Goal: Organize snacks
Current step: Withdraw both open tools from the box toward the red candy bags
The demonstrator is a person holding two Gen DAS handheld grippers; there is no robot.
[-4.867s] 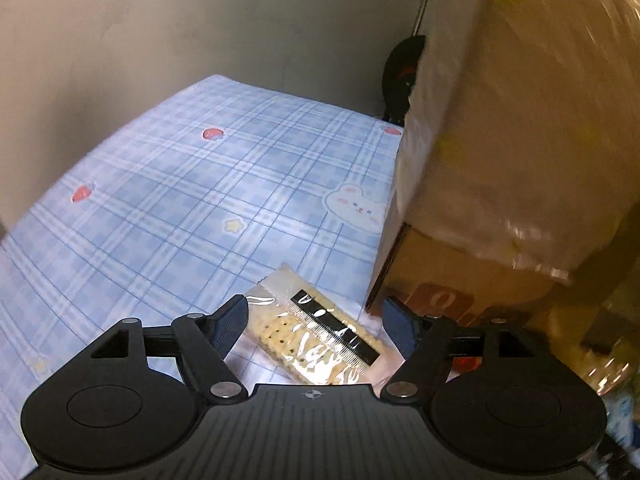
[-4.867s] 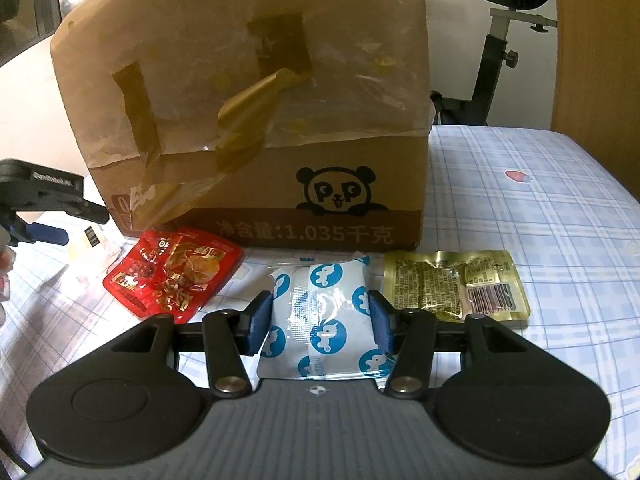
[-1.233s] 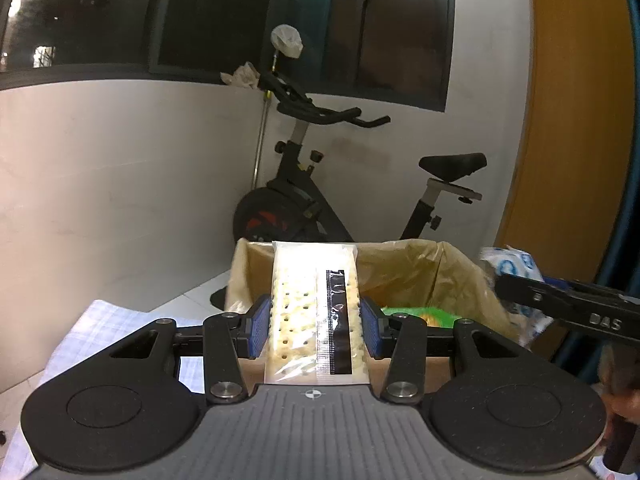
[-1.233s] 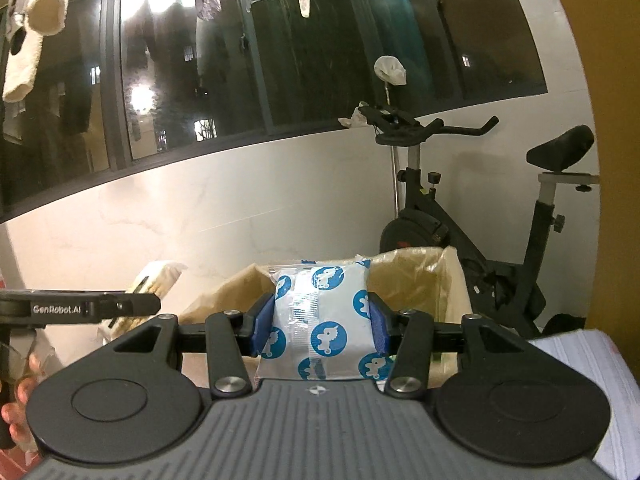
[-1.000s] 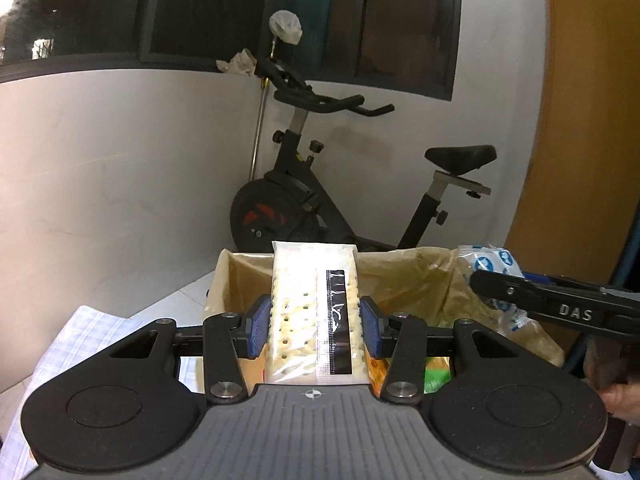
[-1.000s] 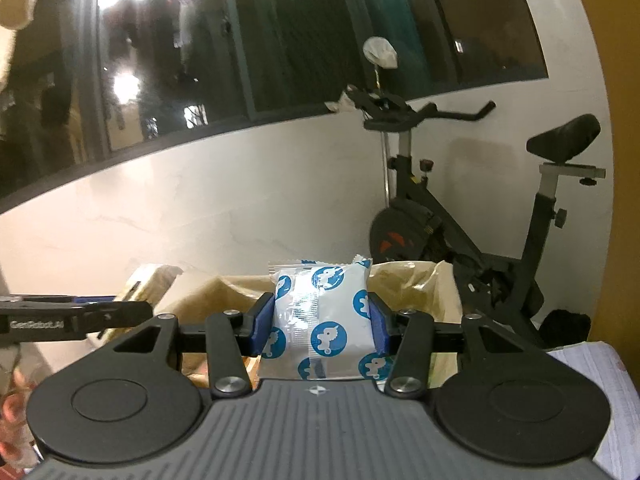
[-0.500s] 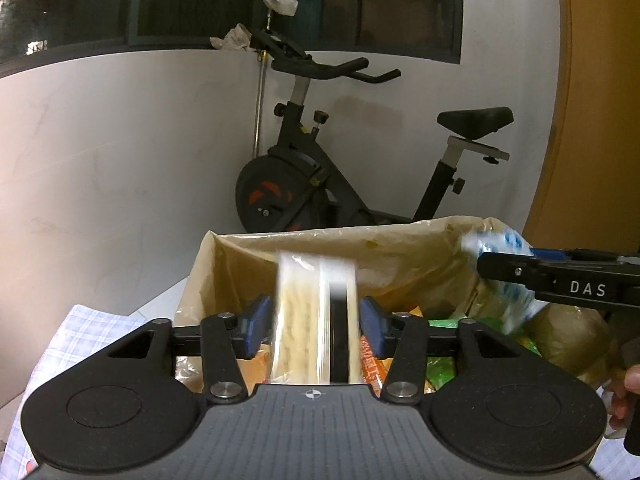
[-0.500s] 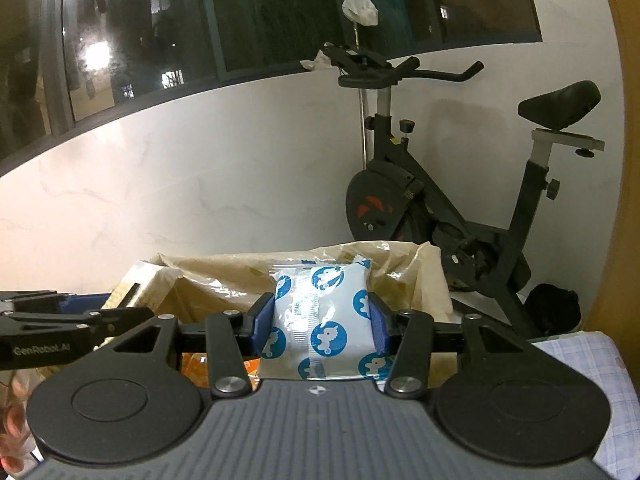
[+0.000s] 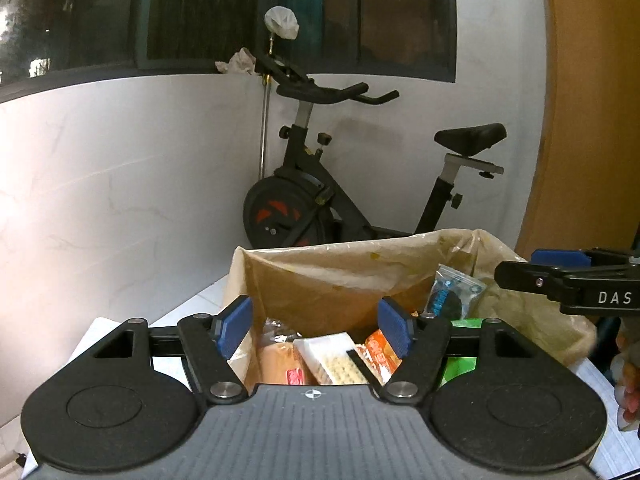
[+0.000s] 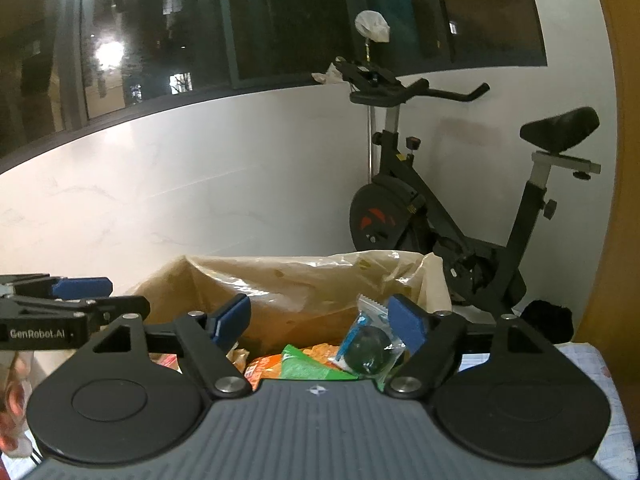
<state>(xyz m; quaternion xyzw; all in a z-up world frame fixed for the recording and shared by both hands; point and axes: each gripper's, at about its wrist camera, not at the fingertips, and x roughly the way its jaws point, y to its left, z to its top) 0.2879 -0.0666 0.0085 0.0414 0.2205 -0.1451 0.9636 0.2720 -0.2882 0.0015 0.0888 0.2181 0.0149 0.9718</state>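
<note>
Our left gripper [image 9: 316,322] and right gripper [image 10: 320,318] hang wide, jaws just opened, nothing between them. Below and ahead, the cracker pack [image 9: 334,360] lies inside the box [image 9: 340,276], long axis toward its far wall, nearer our left.

A black exercise bike [image 9: 320,200] is seen by the white wall [image 9: 120,200]. Behind the bike, dark windows [image 10: 320,12] are set above the wall. A white bag [image 9: 281,23] is hung just above the bike's handlebars [image 10: 416,94], and a crumpled cloth [image 9: 239,61] is laid just left of them. To the right of the bike's black seat [image 10: 560,126], an orange-brown panel [image 9: 588,120] is seen.
</note>
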